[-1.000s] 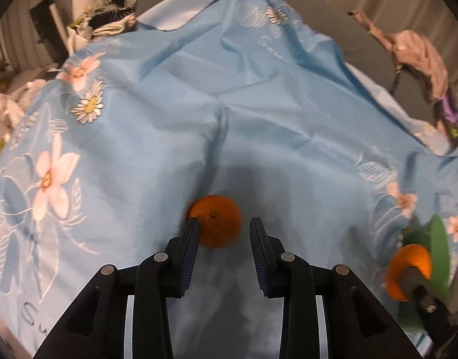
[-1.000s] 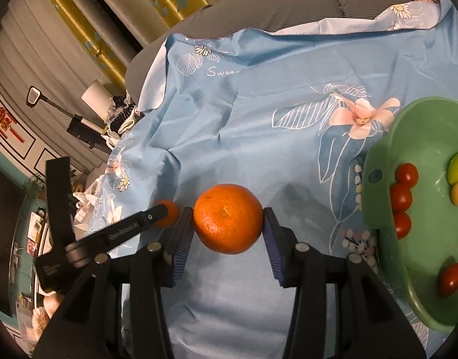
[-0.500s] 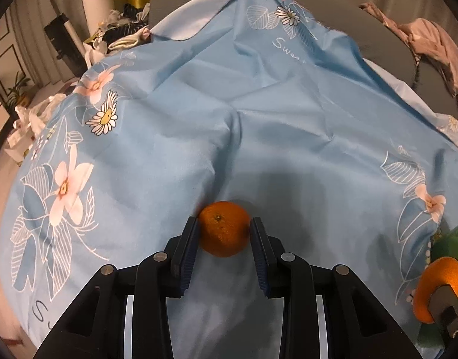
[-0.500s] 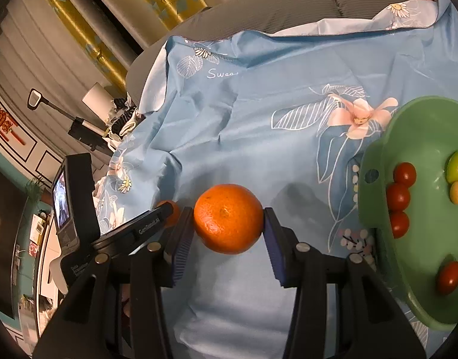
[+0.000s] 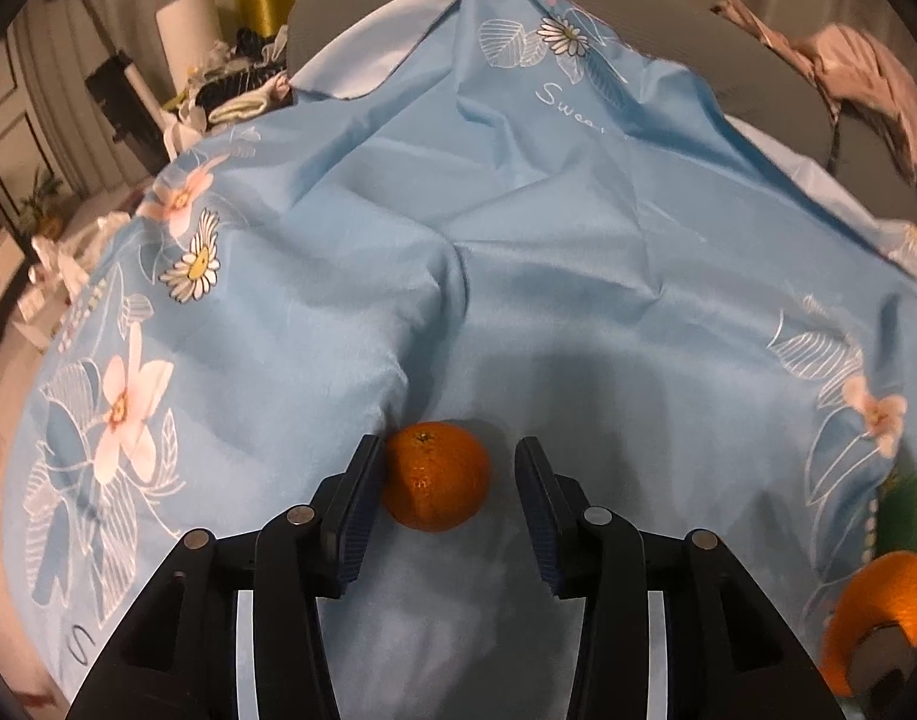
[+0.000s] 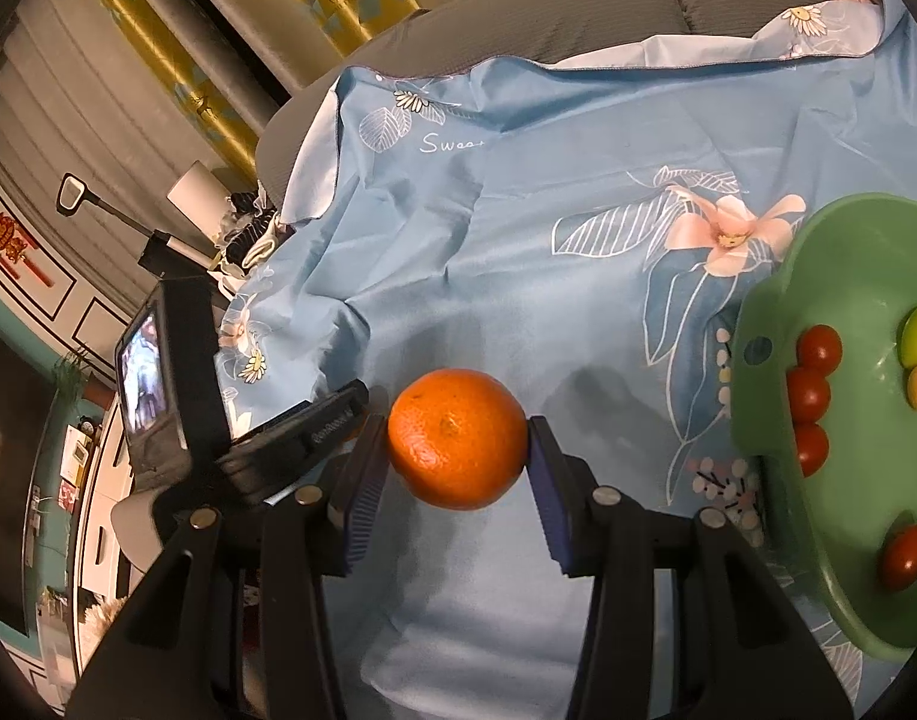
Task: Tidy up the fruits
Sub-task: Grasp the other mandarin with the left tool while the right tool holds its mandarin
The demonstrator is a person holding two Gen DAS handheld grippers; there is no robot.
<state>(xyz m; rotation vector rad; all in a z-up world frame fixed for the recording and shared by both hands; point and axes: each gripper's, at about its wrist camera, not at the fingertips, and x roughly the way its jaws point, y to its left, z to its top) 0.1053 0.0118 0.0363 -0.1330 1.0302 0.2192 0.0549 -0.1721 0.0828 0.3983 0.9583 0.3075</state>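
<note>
A small orange (image 5: 435,476) lies on the blue floral cloth (image 5: 518,240) between the fingers of my left gripper (image 5: 449,480). Its jaws are opening: the left pad still touches the fruit, and a clear gap shows at the right pad. In the right wrist view my right gripper (image 6: 458,456) is shut on a larger orange (image 6: 457,438), held above the cloth. That same orange (image 5: 884,600) shows at the lower right of the left wrist view. A green bowl (image 6: 776,312) with several small red tomatoes (image 6: 809,393) and yellow-green fruits stands to the right.
The left gripper's body and camera screen (image 6: 158,372) sit at the left of the right wrist view. A grey sofa back (image 6: 578,18) with crumpled clothes (image 5: 866,72) lies beyond the cloth. Clutter and a white roll (image 5: 188,18) stand at the far left.
My left gripper's jaws have spread apart around the small orange, which now rests on the cloth. The left view tilted slightly. The right gripper and its orange kept still.
</note>
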